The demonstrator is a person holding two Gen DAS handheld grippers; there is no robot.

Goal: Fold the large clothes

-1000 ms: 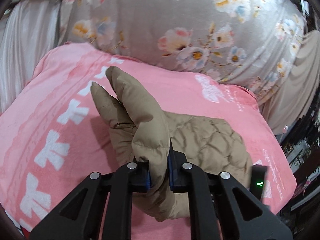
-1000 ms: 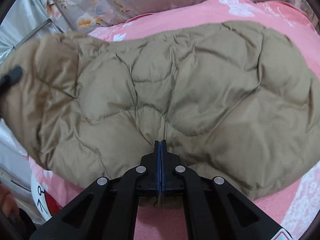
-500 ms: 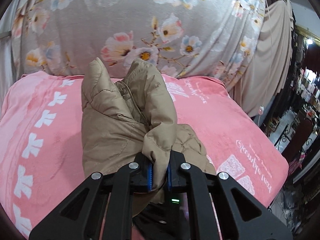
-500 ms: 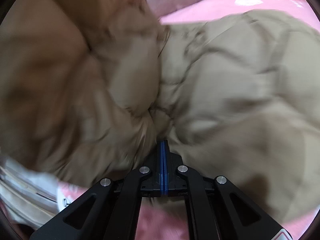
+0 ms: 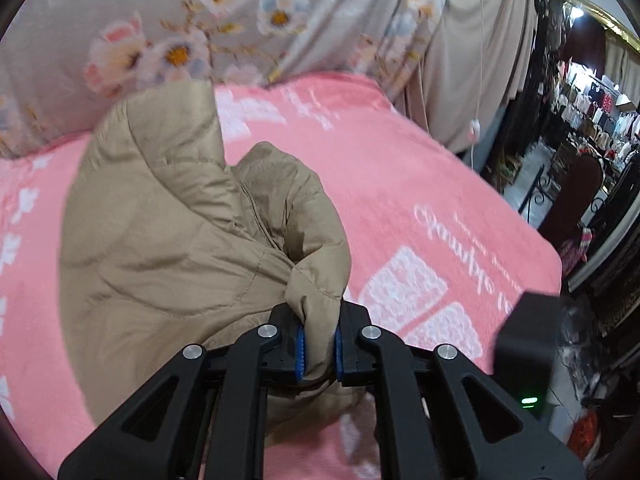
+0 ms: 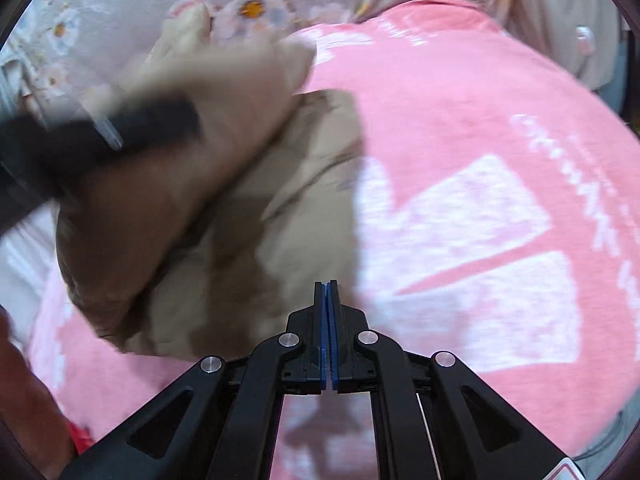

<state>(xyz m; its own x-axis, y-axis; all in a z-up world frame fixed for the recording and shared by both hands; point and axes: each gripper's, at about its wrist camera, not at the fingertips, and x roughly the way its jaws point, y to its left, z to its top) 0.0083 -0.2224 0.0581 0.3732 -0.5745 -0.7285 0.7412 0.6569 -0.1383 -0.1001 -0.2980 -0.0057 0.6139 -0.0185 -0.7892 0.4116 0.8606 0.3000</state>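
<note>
Jacket (image 5: 168, 240): tan, quilted, bunched on pink blanket (image 5: 400, 184) toward its left edge. Left gripper (image 5: 319, 350): jaws clamped on a jacket fold. Right gripper (image 6: 327, 332): jaws nearly closed, empty, beside jacket.

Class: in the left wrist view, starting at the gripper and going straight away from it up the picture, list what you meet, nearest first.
left gripper → tan quilted jacket → pink blanket → grey floral fabric
</note>
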